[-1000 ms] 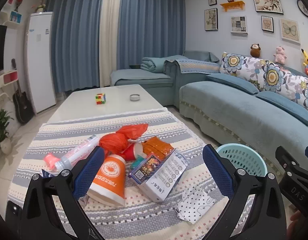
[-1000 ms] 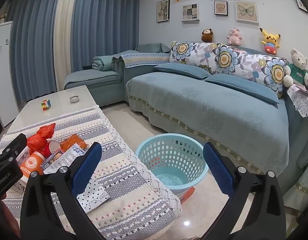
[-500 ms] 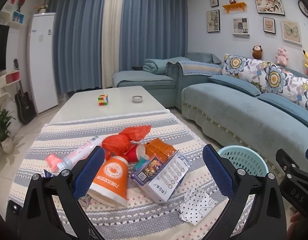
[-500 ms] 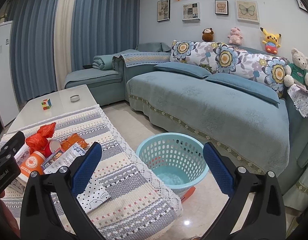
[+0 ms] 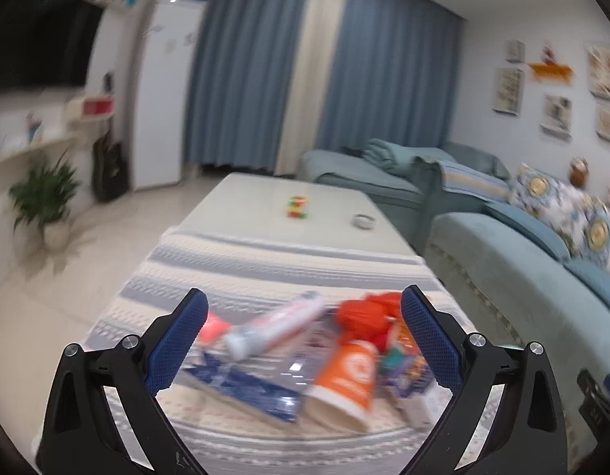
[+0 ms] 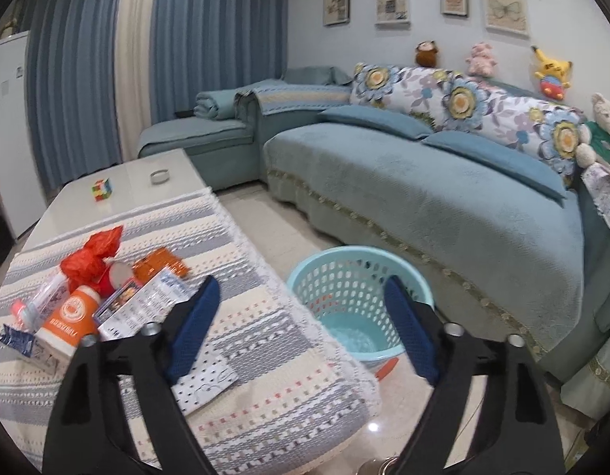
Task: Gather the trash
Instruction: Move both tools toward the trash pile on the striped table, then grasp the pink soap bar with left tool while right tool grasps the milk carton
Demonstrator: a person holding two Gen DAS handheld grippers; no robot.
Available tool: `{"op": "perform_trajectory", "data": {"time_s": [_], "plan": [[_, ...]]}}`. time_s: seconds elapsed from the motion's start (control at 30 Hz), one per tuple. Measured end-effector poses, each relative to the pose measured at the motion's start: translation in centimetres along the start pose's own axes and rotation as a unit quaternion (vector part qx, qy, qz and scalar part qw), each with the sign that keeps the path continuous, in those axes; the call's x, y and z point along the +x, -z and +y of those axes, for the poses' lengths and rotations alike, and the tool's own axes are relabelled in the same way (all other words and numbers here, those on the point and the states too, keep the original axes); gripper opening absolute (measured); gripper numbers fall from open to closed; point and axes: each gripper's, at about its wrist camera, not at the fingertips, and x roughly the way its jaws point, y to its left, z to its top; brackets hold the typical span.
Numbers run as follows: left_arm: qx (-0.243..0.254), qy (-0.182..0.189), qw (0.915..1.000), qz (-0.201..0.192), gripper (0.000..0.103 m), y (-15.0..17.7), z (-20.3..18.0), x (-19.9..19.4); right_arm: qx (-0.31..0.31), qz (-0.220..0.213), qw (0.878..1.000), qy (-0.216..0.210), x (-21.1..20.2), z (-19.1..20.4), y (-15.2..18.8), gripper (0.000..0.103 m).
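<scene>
Our left claw (image 5: pixel 303 350) stands apart, empty, framing the trash pile (image 5: pixel 336 352) on the desk (image 5: pixel 265 269). Our right claw (image 6: pixel 301 328) is closing on nothing, between the spotted wrapper (image 6: pixel 204 382) and basket (image 6: pixel 356 301).

A colourful puzzle cube (image 6: pixel 101 190) and a small round dish (image 6: pixel 160 177) sit near the table's (image 6: pixel 127 202) far edge, beside a teal sofa (image 6: pixel 443 202).

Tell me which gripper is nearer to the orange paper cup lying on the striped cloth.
Left. The left gripper hangs open just above the orange cup, which lies between its fingers. The right gripper, jaws closing on nothing, sits off toward the blue basket.
</scene>
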Motion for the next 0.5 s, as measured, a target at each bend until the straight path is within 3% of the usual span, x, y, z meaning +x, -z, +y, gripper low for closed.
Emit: {"op": "perform_trajectory", "data": {"time_s": [0.13, 0.3, 0.5], "plan": [[-0.047, -0.024, 0.9978, 0.04, 0.094, -0.6, 6.0, 1.9, -0.021, 0.012, 0.999, -0.026, 0.8, 1.5, -0.6, 0.055], [-0.067, -0.035, 0.9917, 0.104, 0.093, -0.3, 10.6, 5.2, -0.054, 0.028, 0.996, -0.07, 1.9, 4.4, -1.7, 0.055], [-0.066, 0.01, 0.9785, 0.195, 0.084, 0.3, 13.0, 11.0, -0.057, 0.061, 0.991, -0.107, 4.6, 8.0, -3.7, 0.055]]}}
